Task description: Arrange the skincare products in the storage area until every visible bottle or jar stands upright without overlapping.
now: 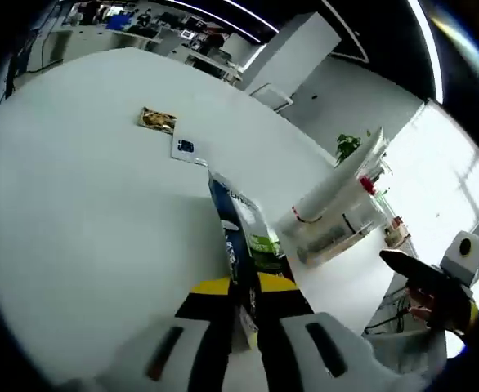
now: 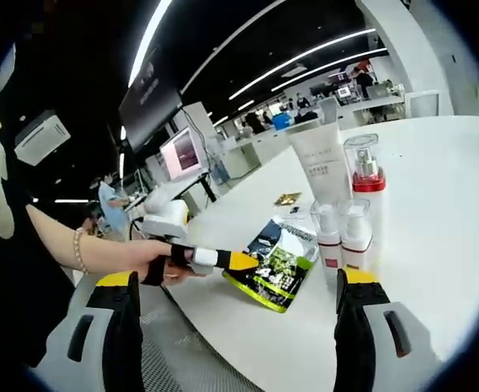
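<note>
left gripper view: the left gripper (image 1: 241, 314) has its fingers clenched on a flat glossy sachet printed dark blue, white and green (image 1: 243, 233), held edge-on above the white desk (image 1: 84, 188).

right gripper view: the right gripper (image 2: 233, 294) fingers are spread wide, grasping nothing. the sachet hangs beside a white tube (image 2: 320, 163), a clear red-collared pump bottle (image 2: 364, 167) and two small white bottles (image 2: 342, 237), all upright.

A large white "4" is showing on the green-and-dark-blue foil sachet (image 2: 276, 263) in the right gripper view, with the smaller print around it blurring out. In the left gripper view the same sachet (image 1: 243, 229) is showing white capital letters along its edge, too smeared to spell. Grey print lines are sitting on the tall white squeeze tube (image 2: 321, 167), unreadable.
</note>
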The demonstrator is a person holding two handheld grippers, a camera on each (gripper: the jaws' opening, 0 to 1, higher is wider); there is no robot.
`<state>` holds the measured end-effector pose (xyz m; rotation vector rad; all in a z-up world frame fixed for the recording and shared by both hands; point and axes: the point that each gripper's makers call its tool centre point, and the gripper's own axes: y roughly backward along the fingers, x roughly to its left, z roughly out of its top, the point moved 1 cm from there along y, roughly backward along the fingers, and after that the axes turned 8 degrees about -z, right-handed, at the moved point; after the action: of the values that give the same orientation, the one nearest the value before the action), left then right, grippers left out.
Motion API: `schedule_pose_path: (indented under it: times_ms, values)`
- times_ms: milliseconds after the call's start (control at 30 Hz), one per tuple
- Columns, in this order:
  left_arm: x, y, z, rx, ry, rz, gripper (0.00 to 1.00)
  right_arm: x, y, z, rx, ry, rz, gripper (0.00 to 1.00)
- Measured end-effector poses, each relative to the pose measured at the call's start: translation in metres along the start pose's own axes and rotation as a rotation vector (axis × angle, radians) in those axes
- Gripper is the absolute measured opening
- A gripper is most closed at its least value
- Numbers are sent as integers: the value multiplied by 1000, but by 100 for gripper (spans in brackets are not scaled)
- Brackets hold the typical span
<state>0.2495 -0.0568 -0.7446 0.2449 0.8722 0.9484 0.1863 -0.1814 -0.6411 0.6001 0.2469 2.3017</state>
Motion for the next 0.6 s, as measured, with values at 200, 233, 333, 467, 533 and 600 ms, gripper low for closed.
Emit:
schedule_pose_path:
  times_ms: [200, 233, 333, 467, 533, 600]
  values:
    - [4, -3, 0, 37, -89, 37, 12, 1, 0, 0, -1, -8, 3, 99]
    - [5, -3, 0, 42, -103, 44, 13, 1, 0, 0, 0, -8, 4, 99]
    - [2, -4, -1, 56, -160, 73, 15, 1, 0, 0, 1, -5, 5, 99]
    - [11, -4, -2, 97, -212, 116, 18, 2, 0, -1, 3, -10, 8, 99]
    - [11, -4, -3, 102, -226, 127, 21, 1, 0, -1, 4, -10, 8, 99]
    - [10, -3, -4, 106, -232, 133, 21, 1, 0, -1, 4, -12, 10, 99]
